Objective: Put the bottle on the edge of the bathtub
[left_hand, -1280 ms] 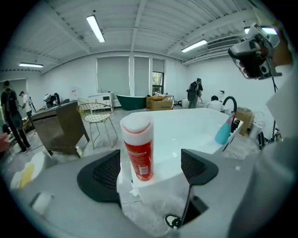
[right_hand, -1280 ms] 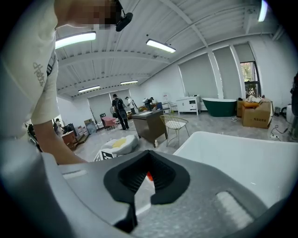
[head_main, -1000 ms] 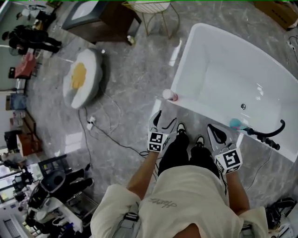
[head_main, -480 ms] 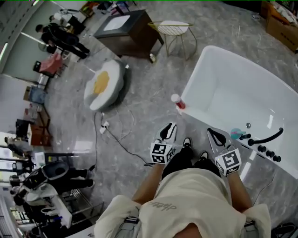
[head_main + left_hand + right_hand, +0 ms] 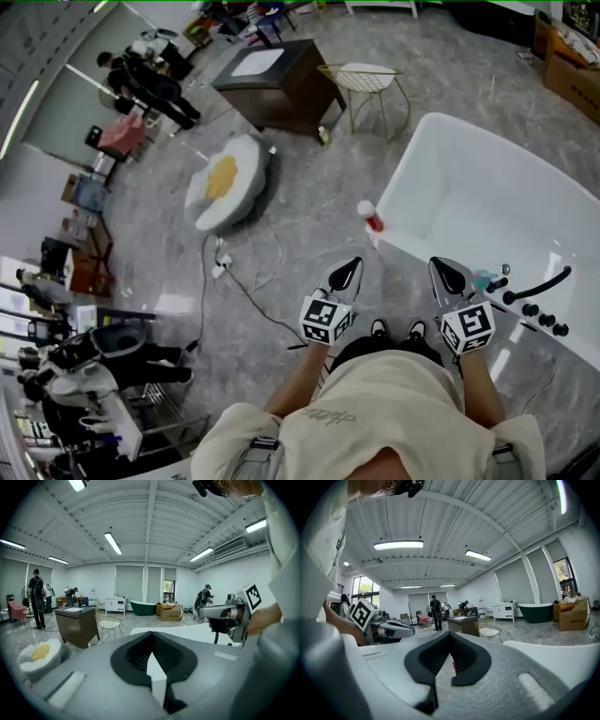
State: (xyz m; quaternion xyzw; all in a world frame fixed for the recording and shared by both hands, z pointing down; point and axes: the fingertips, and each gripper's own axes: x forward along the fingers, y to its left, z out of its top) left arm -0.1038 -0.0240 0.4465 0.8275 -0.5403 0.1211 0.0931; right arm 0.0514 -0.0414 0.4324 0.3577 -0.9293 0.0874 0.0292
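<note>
The small red bottle with a white cap (image 5: 371, 217) stands upright on the near corner rim of the white bathtub (image 5: 469, 187), so the placing looks done. With nothing left to carry, the 2 tools sit well apart from it: left gripper (image 5: 348, 269) and right gripper (image 5: 443, 271) both closed, empty.
</note>
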